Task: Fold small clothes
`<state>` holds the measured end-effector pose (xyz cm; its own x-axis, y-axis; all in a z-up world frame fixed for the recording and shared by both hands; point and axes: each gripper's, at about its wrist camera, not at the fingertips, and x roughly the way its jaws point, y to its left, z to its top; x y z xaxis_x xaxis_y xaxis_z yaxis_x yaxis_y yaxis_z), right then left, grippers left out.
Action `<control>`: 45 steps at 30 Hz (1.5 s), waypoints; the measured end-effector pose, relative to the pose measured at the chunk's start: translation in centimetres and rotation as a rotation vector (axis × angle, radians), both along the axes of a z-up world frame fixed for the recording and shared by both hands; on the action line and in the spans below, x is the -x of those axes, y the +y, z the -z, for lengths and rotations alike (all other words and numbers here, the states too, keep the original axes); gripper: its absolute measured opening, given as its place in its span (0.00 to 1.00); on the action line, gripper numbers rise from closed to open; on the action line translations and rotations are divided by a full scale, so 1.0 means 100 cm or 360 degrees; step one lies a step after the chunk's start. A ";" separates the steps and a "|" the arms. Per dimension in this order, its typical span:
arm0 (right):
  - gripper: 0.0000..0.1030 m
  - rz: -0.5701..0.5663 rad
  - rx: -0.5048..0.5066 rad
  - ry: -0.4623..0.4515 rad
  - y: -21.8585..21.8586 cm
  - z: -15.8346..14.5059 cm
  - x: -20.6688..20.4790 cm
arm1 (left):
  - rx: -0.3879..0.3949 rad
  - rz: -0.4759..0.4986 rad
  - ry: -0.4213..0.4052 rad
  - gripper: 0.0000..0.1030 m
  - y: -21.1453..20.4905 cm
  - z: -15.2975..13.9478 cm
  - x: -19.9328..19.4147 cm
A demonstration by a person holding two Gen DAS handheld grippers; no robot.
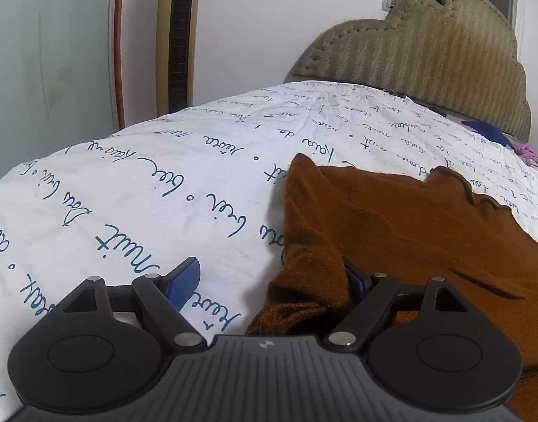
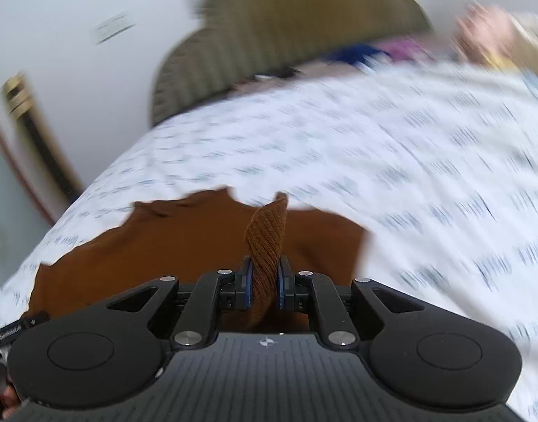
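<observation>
In the left wrist view we see our left tongs point(image 1: 269, 281) down low over the bed. Their two blue pads are wide apart. The left pad point(image 1: 183, 283) sits clear above the sheet and holds nothing. A bunched piece of the brown sweater point(image 1: 409, 232) lies between the pads and hides most of the right one. It touches that pad, but nothing squeezes it. The sweater is spread out on the white sheet point(image 1: 146, 183) with blue writing, on the near part of the bed, toward its right side. One corner of the sweater points up the bed toward the headboard point(image 1: 427, 56), which stands at the far end. A small blue and pink pile of cloth point(image 1: 504, 137) lies by the far right corner of the bed. A tall tan tower point(image 1: 177, 35) stands by the wall past the left edge.

In the right wrist view the picture is blurry. Our right tongs point(image 2: 264, 286) are pressed together on a ribbed strip of the sweater point(image 2: 184, 246), and the strip sticks up between the pads. The rest of the sweater lies flat on the sheet point(image 2: 392, 147), just in front of the tongs and off to the left.
</observation>
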<state>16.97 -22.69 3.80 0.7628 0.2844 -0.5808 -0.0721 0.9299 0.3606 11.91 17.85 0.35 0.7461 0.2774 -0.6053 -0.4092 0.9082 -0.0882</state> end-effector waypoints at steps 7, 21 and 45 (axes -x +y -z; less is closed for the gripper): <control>0.31 0.0293 -0.0157 0.0099 -0.041 0.020 0.025 | -0.0024 -0.0027 0.0016 0.81 -0.001 -0.004 0.003; 0.31 -0.0205 -0.0163 0.0132 0.054 0.010 -0.002 | -0.0102 -0.0116 0.0045 0.82 0.002 0.001 -0.022; 0.30 -0.0043 0.0161 0.0161 0.031 0.014 -0.002 | -0.0174 -0.0149 0.0091 0.88 0.015 0.006 -0.023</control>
<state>17.19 -19.62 2.36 0.6919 0.2400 -0.6810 -0.0657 0.9601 0.2717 14.21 19.32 -0.22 0.6790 0.4109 -0.6084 -0.4943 0.8686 0.0351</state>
